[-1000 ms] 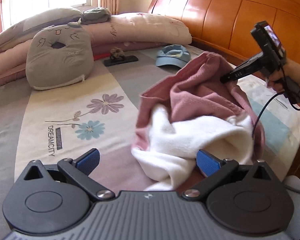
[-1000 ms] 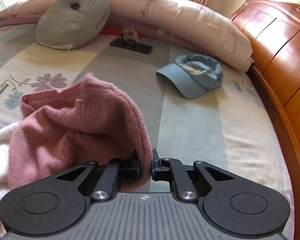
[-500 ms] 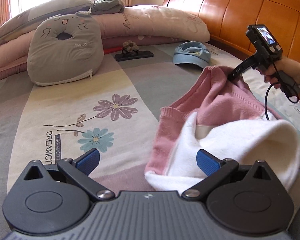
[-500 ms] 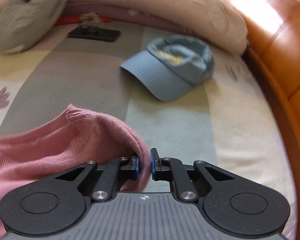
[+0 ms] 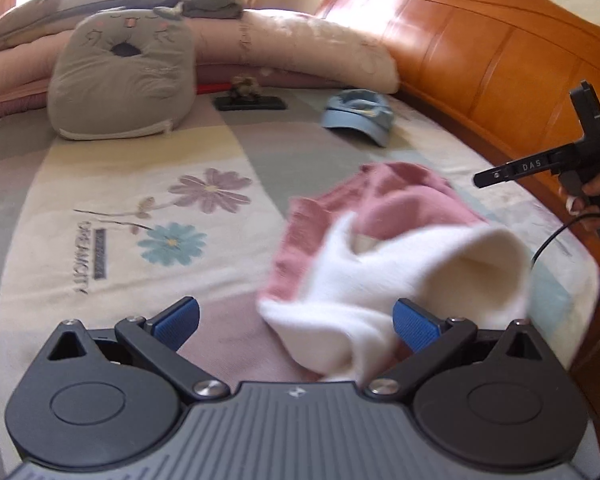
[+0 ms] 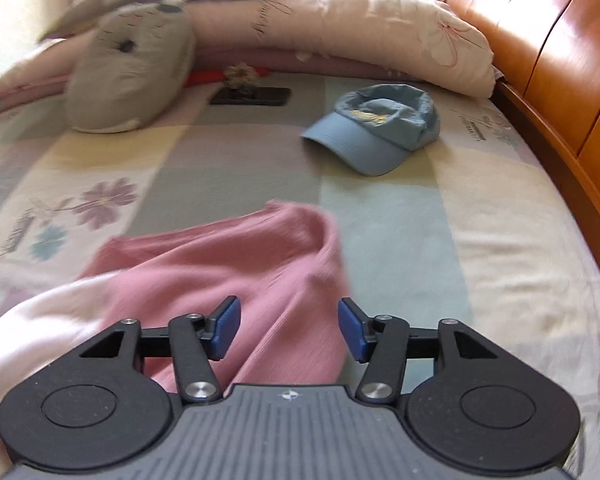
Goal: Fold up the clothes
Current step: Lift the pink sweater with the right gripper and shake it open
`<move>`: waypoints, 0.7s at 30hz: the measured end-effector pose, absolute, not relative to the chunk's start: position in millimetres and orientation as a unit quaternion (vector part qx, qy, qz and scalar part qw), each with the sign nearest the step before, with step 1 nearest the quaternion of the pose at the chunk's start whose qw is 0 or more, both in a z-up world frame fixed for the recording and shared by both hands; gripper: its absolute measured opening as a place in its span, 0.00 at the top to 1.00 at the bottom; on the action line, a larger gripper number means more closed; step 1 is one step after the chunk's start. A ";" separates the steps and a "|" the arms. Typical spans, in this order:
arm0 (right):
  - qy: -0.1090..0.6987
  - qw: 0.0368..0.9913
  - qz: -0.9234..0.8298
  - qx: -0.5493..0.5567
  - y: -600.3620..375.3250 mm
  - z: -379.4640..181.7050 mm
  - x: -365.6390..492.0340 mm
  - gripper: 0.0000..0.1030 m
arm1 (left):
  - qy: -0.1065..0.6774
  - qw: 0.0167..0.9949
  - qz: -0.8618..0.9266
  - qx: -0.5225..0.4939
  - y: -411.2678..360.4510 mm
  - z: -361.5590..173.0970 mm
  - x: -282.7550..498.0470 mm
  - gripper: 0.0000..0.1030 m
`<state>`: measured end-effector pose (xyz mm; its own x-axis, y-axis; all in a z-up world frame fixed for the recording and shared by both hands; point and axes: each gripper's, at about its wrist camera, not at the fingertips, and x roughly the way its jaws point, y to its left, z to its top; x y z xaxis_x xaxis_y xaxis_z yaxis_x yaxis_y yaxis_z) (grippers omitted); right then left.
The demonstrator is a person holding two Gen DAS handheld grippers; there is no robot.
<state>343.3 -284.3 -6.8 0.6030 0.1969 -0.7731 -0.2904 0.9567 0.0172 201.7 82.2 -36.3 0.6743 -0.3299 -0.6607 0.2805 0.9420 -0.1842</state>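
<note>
Pink-and-white knit garment (image 5: 384,240), the white part fleecy. Bed sheet (image 6: 228,160) in cream, grey and pale green blocks, printed with purple and blue flowers and dark lettering. Light blue cap (image 6: 376,128) with gold embroidery. Grey cushion (image 5: 120,84) with a stitched cat face. Orange-brown wooden headboard (image 5: 480,48). Fingers (image 6: 226,326) with blue pads on black arms.

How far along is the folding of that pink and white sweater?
Barely begun. The pink and white sweater lies bunched on the bed, with no neat fold showing. The right gripper has just been opening, and its jaws now stand apart over the pink cloth. The left gripper is open too. All the folding remains.
</note>
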 end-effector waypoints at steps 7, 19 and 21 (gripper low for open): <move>0.403 0.896 0.162 -0.090 -249.6 -23.8 248.4 0.40 | 0.393 0.894 -0.208 -0.061 62.6 -78.8 195.1 0.01; 0.455 0.878 0.150 0.006 -270.0 -67.0 193.9 0.40 | 0.361 0.859 -0.301 -0.202 105.6 -131.4 194.6 0.01; 0.461 0.875 0.145 0.021 -273.6 -71.2 192.5 0.40 | 0.369 0.857 -0.291 -0.209 102.8 -126.3 191.9 0.03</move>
<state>192.5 -273.6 -71.2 0.5335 0.2725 -0.8007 -0.2343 0.9572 0.1697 191.9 102.8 -126.3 0.5578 -0.6534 -0.5118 0.3443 0.7432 -0.5736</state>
